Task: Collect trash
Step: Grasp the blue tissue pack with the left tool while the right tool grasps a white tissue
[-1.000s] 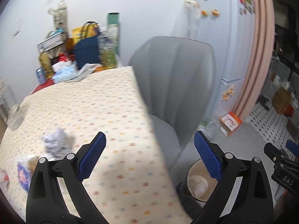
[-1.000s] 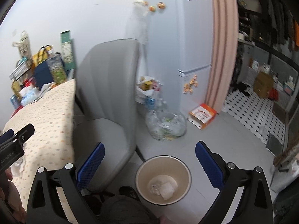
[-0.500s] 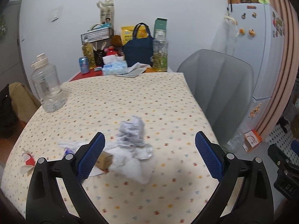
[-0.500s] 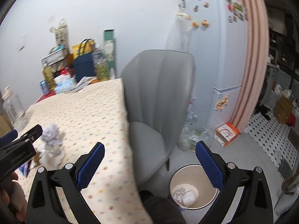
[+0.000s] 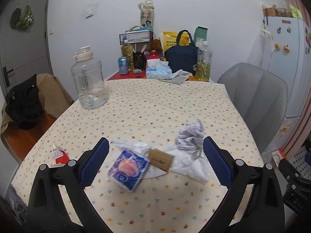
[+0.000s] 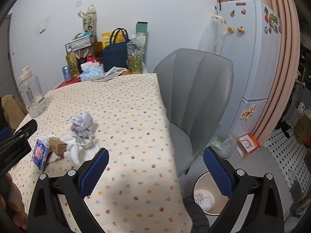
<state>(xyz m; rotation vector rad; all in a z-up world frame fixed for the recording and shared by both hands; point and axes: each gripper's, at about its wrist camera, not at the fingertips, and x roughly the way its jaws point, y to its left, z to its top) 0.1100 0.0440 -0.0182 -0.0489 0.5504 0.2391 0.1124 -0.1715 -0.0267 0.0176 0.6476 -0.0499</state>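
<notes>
Trash lies on the dotted tablecloth [image 5: 147, 104]: a blue tissue packet [image 5: 129, 169], a small brown carton [image 5: 161, 159], a crumpled grey paper ball [image 5: 189, 136], white plastic wrap [image 5: 191, 168] and a red-white wrapper [image 5: 59, 154]. My left gripper [image 5: 155, 160] is open, held above the packet and carton. My right gripper [image 6: 155, 167] is open and empty over the table's right edge, with the pile [image 6: 81, 126] to its left. A beige bin [image 6: 209, 194] with white trash stands on the floor.
A clear water jug [image 5: 88, 80] stands at the table's left. Bottles, a navy bag [image 5: 181, 58] and a tissue box [image 5: 158, 69] crowd the far end. A grey chair [image 6: 194, 89] stands right of the table, with a fridge [image 6: 250, 58] behind.
Both grippers swung left from the bin and chair toward the table. The left one now faces the trash pile. Both stayed open and empty.
</notes>
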